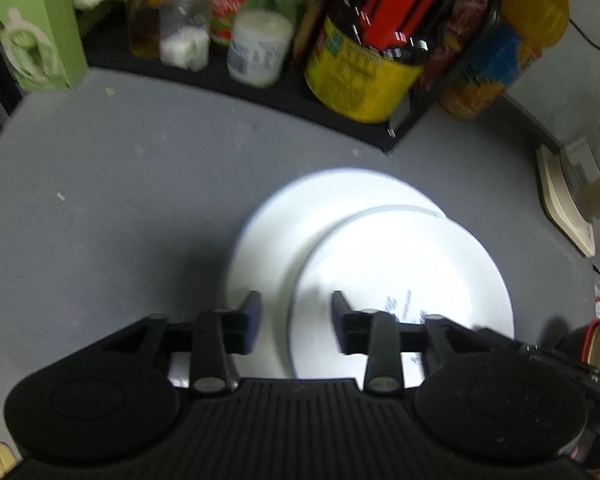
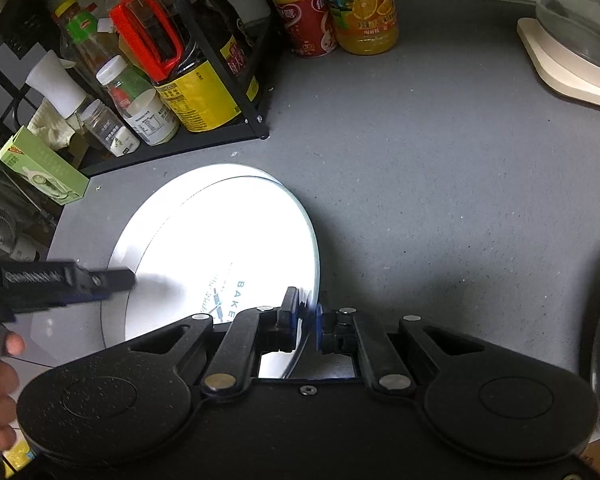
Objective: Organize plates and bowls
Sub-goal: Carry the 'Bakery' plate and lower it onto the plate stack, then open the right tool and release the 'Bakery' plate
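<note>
Two white plates lie on the grey counter. The upper plate [image 1: 404, 280], with blue lettering, overlaps the lower plate [image 1: 300, 216]. My left gripper [image 1: 296, 316] is open and hovers over their near edges, holding nothing. In the right wrist view my right gripper [image 2: 305, 320] is shut on the near rim of the upper plate [image 2: 228, 256], which sits a little off-centre on the lower plate [image 2: 140, 224]. The left gripper [image 2: 128, 278] also shows at the left edge of that view, above the plates.
A black wire rack [image 2: 220, 136] with bottles and jars stands behind the plates. A green carton [image 2: 44, 172] is at the left. An orange juice bottle [image 2: 364, 4] and red cans stand at the back. A kettle base [image 2: 568, 64] is at the far right.
</note>
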`<state>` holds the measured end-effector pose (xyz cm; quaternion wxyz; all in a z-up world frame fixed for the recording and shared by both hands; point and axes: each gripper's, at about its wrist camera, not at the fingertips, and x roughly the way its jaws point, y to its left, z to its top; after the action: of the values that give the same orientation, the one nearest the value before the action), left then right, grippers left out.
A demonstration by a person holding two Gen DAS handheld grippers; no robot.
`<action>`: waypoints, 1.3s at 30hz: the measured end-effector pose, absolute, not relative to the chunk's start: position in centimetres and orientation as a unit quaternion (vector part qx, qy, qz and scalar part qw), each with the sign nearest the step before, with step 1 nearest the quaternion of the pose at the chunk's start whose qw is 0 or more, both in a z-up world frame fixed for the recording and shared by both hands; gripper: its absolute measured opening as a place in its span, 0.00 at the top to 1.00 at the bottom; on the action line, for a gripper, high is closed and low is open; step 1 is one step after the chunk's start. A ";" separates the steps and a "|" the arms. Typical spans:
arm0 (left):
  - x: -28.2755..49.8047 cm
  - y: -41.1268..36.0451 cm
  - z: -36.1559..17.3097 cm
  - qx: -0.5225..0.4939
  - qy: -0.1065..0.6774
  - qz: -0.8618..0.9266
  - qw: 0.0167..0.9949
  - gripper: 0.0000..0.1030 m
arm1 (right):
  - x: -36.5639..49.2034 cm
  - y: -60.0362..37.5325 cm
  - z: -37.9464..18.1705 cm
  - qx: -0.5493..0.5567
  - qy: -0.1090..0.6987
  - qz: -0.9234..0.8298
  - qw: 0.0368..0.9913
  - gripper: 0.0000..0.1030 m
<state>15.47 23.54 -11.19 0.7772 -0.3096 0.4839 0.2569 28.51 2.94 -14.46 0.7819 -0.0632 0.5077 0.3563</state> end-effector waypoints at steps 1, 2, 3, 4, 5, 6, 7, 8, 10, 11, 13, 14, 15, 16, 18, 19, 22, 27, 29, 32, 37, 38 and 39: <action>15.3 23.7 -10.8 -0.305 0.479 0.263 0.780 0.54 | 28.4 3.1 -14.5 -0.073 0.504 0.355 0.784 0.90; 15.2 23.9 -10.5 -0.302 0.475 0.266 0.783 0.50 | 28.3 3.2 -14.5 -0.081 0.500 0.352 0.787 0.86; 15.1 24.0 -10.4 -0.301 0.471 0.269 0.784 0.46 | 28.3 3.2 -14.6 -0.082 0.500 0.351 0.787 0.82; 15.1 24.1 -10.3 -0.297 0.471 0.272 0.785 0.44 | 28.4 3.2 -14.7 -0.078 0.503 0.351 0.786 0.82; 15.1 24.1 -10.5 -0.291 0.475 0.276 0.784 0.41 | 28.5 3.1 -14.9 -0.074 0.506 0.351 0.784 0.81; 15.2 24.2 -10.8 -0.288 0.481 0.279 0.780 0.41 | 28.5 3.1 -15.0 -0.073 0.508 0.350 0.784 0.80; 15.2 24.3 -11.2 -0.290 0.486 0.281 0.776 0.41 | 28.6 3.1 -15.1 -0.073 0.509 0.350 0.783 0.78; 15.2 24.5 -11.6 -0.294 0.488 0.281 0.772 0.41 | 28.6 3.1 -15.1 -0.073 0.509 0.350 0.783 0.77; 15.2 24.6 -12.4 -0.297 0.493 0.284 0.767 0.41 | 28.7 3.1 -15.3 -0.070 0.512 0.350 0.781 0.76; 15.0 24.7 -12.7 -0.296 0.498 0.287 0.762 0.41 | 28.8 3.1 -15.4 -0.069 0.514 0.349 0.780 0.75; 14.6 24.8 -13.3 -0.295 0.504 0.293 0.757 0.40 | 28.9 3.2 -15.6 -0.068 0.517 0.348 0.779 0.73; 14.4 25.0 -13.4 -0.299 0.500 0.292 0.758 0.40 | 29.0 3.2 -15.7 -0.067 0.519 0.348 0.778 0.72; 14.2 25.1 -13.5 -0.301 0.497 0.293 0.760 0.40 | 29.0 3.3 -15.9 -0.066 0.521 0.347 0.777 0.71; 14.1 25.1 -13.4 -0.300 0.495 0.293 0.761 0.40 | 29.0 3.4 -16.1 -0.066 0.523 0.347 0.776 0.70; 14.2 25.2 -13.3 -0.293 0.494 0.293 0.765 0.39 | 28.9 3.6 -16.2 -0.067 0.523 0.344 0.777 0.67; 14.2 25.3 -13.4 -0.290 0.494 0.293 0.765 0.37 | 28.9 3.6 -16.3 -0.068 0.523 0.344 0.777 0.67; 14.0 25.7 -13.4 -0.297 0.492 0.294 0.764 0.34 | 29.0 3.8 -16.4 -0.066 0.524 0.343 0.777 0.64; 13.9 26.0 -13.6 -0.294 0.491 0.297 0.764 0.33 | 28.9 4.0 -16.5 -0.065 0.526 0.340 0.777 0.64; 14.0 26.0 -13.5 -0.291 0.495 0.300 0.762 0.33 | 28.9 4.0 -16.4 -0.063 0.529 0.337 0.776 0.62; 14.1 25.8 -13.3 -0.283 0.501 0.305 0.759 0.33 | 28.9 3.6 -16.0 -0.054 0.529 0.336 0.778 0.59; 14.1 25.5 -12.2 -0.287 0.498 0.297 0.763 0.33 | 28.8 2.5 -14.3 -0.029 0.519 0.349 0.780 0.47; 14.2 25.4 -12.0 -0.292 0.496 0.293 0.764 0.33 | 28.7 2.2 -13.9 -0.027 0.515 0.351 0.782 0.44; 14.3 25.2 -11.6 -0.293 0.495 0.288 0.766 0.33 | 28.6 1.9 -13.5 -0.025 0.511 0.352 0.784 0.43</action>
<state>14.29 25.18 -11.63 0.7657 -0.2929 0.4950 0.2878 28.63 1.94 -13.50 0.7837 -0.0251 0.5112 0.3521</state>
